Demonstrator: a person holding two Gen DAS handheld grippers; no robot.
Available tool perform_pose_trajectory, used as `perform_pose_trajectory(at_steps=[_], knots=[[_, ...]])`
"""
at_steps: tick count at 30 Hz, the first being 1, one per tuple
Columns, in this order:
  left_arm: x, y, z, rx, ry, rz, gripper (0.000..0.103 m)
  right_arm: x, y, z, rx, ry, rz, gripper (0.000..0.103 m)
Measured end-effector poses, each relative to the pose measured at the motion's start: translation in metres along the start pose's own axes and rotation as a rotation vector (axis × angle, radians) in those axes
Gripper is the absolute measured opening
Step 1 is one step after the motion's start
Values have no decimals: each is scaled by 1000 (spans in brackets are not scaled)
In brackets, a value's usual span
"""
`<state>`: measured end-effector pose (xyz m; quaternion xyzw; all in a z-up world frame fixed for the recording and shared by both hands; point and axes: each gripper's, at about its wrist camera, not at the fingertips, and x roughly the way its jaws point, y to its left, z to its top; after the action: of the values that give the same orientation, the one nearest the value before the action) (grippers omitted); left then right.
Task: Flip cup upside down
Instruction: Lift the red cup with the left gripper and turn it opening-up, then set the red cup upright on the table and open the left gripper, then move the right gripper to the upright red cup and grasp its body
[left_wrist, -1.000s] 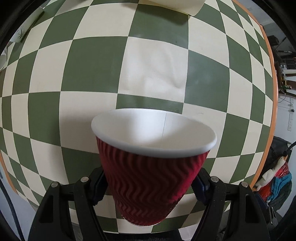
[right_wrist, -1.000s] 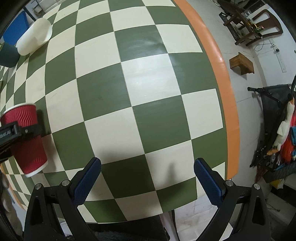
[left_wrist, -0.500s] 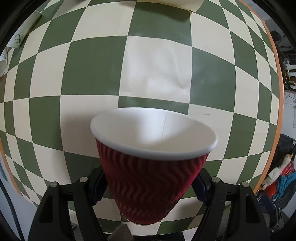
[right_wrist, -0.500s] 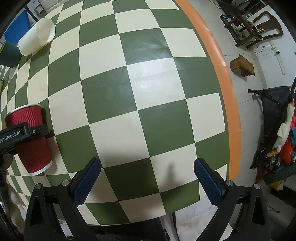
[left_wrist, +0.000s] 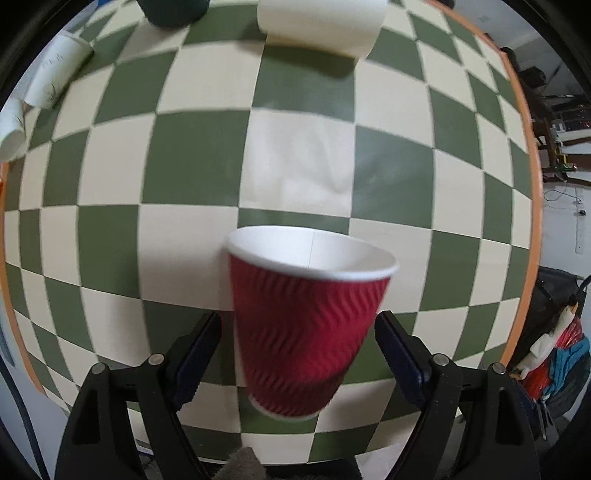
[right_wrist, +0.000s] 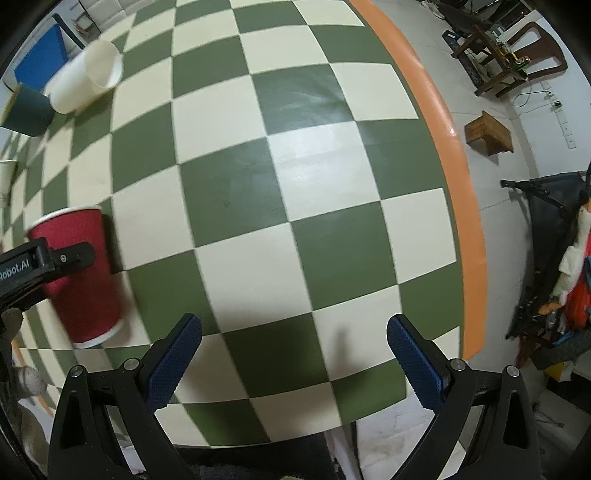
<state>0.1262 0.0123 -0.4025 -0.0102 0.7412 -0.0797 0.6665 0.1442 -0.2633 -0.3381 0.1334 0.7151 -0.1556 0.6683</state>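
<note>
Green-and-cream checks cover the round surface (right_wrist: 295, 192), which has an orange rim. On it, near the edge closest to the person, the red ribbed cup (left_wrist: 306, 325) sits between the pads of the left claw (left_wrist: 299, 354). In the left wrist view its white rim points away from the camera and its base toward it; the picture is blurred, and a gap shows between each blue pad and the cup wall, so the left claw is spread and not pressing the cup. In the right wrist view the same cup (right_wrist: 79, 280) appears with its white rim low in the picture, a black finger of the left claw crossing in front of it; whether the cup touches the surface I cannot tell. The right claw (right_wrist: 293, 350) hangs wide apart and empty above the checks nearer the orange edge. Toward the far edge lie a cream cup (right_wrist: 86, 83) on its side and a dark green cup (right_wrist: 27, 110) just beside it.
</note>
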Motion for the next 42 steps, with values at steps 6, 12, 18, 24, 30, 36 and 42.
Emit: perform_pose_trajectory(at_steps=[6, 12, 18, 24, 30, 36, 42], knots=[[-61, 38, -73, 68, -146, 84, 85, -28, 11, -11, -23, -39, 93, 102], [-205, 51, -30, 104, -267, 129, 85, -86, 37, -42, -76, -137, 149, 102], [-223, 9, 8, 95, -301, 113, 85, -146, 67, -82, -113, -242, 187, 102], [-253, 35, -27, 110, -334, 123, 85, -173, 95, -120, -124, -293, 211, 102], [-232, 51, -29, 71, -311, 135, 90, -165, 121, -132, -185, -286, 186, 102], [-182, 60, 13, -7, -287, 193, 102, -151, 147, -106, -531, -371, -2, 102], [-135, 63, 47, -68, -209, 213, 102, -97, 190, -94, -1209, -378, -382, 102]])
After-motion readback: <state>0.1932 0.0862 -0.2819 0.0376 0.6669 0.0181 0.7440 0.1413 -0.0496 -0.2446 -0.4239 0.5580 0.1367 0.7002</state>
